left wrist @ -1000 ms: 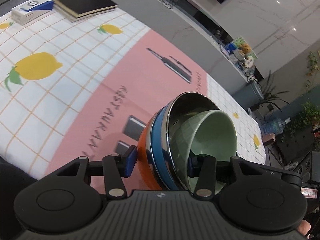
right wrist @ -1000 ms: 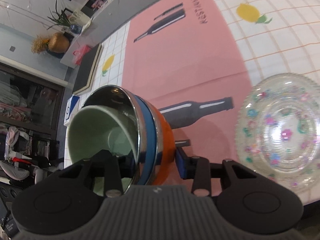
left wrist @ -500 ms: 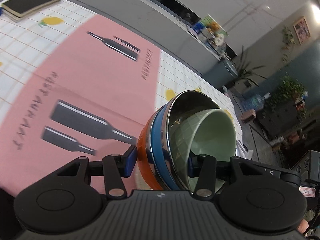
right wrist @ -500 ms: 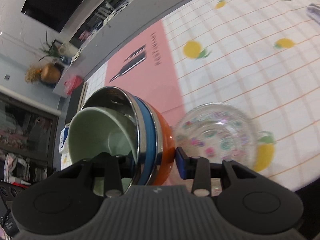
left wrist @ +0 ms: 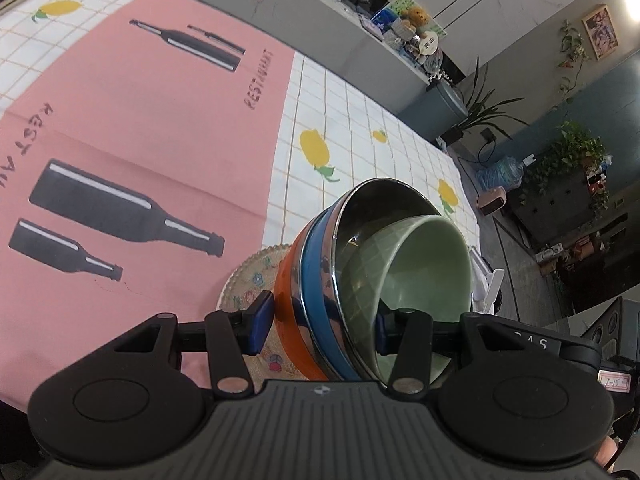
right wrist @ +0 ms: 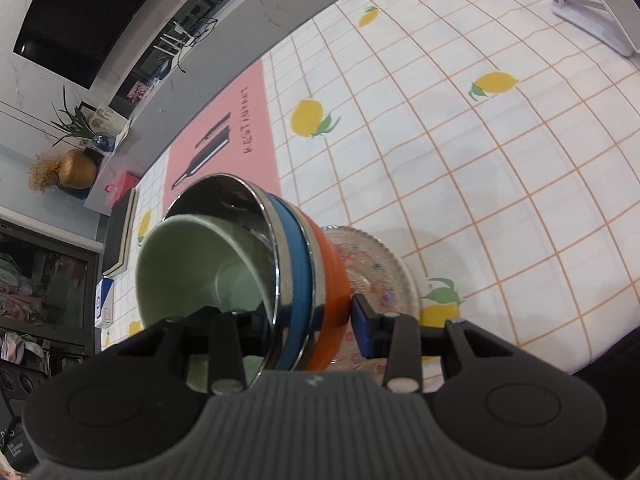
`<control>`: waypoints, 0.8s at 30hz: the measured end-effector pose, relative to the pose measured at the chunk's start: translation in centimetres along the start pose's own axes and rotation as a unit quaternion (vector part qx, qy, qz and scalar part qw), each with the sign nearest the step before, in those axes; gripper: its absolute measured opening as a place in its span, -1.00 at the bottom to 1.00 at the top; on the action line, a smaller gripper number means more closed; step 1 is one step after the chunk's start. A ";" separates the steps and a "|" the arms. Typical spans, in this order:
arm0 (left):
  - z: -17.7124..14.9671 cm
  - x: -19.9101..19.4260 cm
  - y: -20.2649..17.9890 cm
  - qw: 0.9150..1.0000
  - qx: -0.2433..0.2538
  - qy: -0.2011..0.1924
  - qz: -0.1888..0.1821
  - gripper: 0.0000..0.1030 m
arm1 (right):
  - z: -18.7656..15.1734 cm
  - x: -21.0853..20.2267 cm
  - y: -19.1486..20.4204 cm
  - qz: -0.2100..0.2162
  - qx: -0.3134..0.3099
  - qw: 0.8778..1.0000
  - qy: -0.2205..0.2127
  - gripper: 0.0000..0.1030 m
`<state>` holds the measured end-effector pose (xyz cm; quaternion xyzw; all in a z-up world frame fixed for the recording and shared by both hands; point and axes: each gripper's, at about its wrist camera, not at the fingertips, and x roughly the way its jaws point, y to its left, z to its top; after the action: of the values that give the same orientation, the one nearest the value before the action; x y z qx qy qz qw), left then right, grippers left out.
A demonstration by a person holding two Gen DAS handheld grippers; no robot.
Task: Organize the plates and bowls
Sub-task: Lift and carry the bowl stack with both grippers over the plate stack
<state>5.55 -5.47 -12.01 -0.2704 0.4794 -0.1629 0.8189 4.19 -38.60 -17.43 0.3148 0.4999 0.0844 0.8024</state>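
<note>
A nested bowl stack hangs tilted above the table: an orange bowl (left wrist: 286, 300) outermost, then a blue bowl (left wrist: 316, 280), a steel bowl (left wrist: 376, 208) and a green ceramic bowl (left wrist: 424, 268) innermost. My left gripper (left wrist: 324, 326) is shut on the stack's near wall, one pad on the orange outside and the other inside the green bowl. From the opposite side my right gripper (right wrist: 304, 326) is shut on the same stack (right wrist: 296, 264). Just below the stack lies a clear glass plate (left wrist: 252, 276) with a floral pattern, which also shows in the right wrist view (right wrist: 384, 272).
A pink placemat (left wrist: 140, 120) with bottle prints lies on the lemon-print tablecloth (right wrist: 460, 140). A white folding stand (right wrist: 592, 12) sits at the far right. A dark book (right wrist: 120, 232) and a blue-and-white box (right wrist: 105, 306) are at the left end. The table's near edge (right wrist: 592, 356) is close.
Both grippers have carried the bowl stack sideways off the pink placemat, and it now hangs over the glass plate. Neither grip has changed.
</note>
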 end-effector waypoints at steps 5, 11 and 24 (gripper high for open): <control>-0.2 0.7 0.2 1.000 -0.003 0.010 0.006 0.06 | 0.0 0.7 -0.8 -0.003 0.006 1.000 0.010 -0.26; -0.6 1.0 0.4 1.000 -0.001 0.016 0.008 0.06 | -0.3 1.2 -1.3 -0.008 0.012 1.000 0.018 -0.26; -0.6 0.8 0.2 1.000 0.004 0.028 0.013 0.06 | -0.6 1.1 -1.5 -0.007 0.019 0.999 0.028 -0.25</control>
<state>5.44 -5.93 -12.95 -0.2558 0.5051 -0.1618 0.8082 3.95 -39.07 -19.31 0.3239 0.5260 0.0776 0.7826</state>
